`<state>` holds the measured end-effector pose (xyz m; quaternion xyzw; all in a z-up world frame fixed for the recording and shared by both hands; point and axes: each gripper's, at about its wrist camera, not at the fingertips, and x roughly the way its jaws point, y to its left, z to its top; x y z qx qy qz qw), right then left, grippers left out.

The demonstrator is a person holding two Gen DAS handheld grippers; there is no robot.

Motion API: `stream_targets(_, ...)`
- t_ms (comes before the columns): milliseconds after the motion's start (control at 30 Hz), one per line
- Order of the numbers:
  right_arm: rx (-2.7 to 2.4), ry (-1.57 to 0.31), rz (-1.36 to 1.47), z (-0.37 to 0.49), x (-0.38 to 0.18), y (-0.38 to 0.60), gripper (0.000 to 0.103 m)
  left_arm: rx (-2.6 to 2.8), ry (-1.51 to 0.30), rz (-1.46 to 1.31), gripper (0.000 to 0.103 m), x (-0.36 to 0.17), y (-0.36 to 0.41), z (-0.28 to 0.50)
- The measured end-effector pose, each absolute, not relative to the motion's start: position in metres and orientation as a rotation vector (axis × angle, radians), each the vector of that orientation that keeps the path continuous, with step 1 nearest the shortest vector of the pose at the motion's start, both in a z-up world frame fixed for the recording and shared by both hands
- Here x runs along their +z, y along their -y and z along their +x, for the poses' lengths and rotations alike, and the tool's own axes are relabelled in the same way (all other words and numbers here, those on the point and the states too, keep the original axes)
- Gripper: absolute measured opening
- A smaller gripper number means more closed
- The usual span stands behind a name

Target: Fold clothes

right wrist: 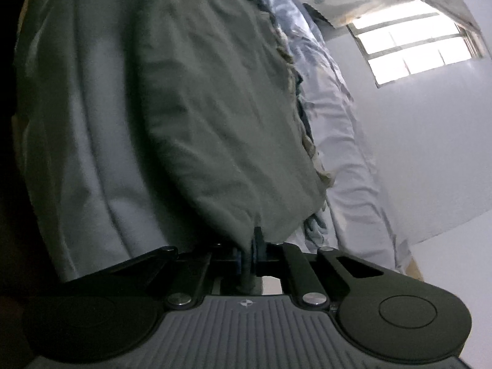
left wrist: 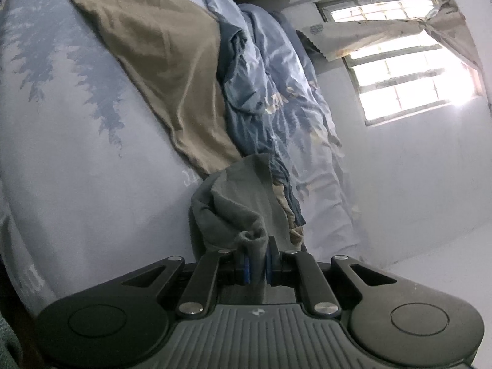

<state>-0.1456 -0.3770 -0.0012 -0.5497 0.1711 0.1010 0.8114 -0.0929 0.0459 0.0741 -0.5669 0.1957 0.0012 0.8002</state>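
Jaws of both grippers are clamped on cloth: the left gripper (left wrist: 257, 266) pinches a bunched corner of the grey-green garment (left wrist: 236, 203) between its blue pads, and the right gripper (right wrist: 246, 256) pinches another edge of what appears to be the same garment (right wrist: 215, 107), which fills most of the right wrist view as a broad, fairly flat panel. The garment lies or hangs just above the bed (left wrist: 77, 169), near the grippers; whether it touches the sheet cannot be told. Holding two separate points probably serves to spread the fabric taut so that a fold line can form. Far and left on the bed lies a tan garment (left wrist: 160, 70), flat but creased; right of it, a rumpled blue quilt (left wrist: 276, 92) runs along the wall below a window (left wrist: 409, 70). No finished fold is discernible.
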Motion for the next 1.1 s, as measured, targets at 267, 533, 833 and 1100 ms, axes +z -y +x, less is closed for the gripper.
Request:
stream_targets(267, 0.127, -0.209, -1.075, -0.132, 0.093, 0.391, 0.001, -0.092, -0.299, -1.191, 0.006, 0.127, -0.046, -0.093)
stream_targets(533, -0.005, -0.014, -0.995, -0.143, 0.194, 0.399, 0.001, -0.193, -0.121, -1.16, 0.006, 0.208, -0.04, -0.109)
stream_targets(833, -0.034, 0.056, -0.922, -0.187, 0.253, 0.4, 0.001, -0.179, -0.058, -1.133, 0.006, 0.239, -0.03, -0.148)
stream_targets(1100, 0.002, -0.042, -0.841, -0.205, 0.228, 0.399, 0.001, -0.103, -0.088, -1.116, 0.006, 0.227, -0.025, -0.172)
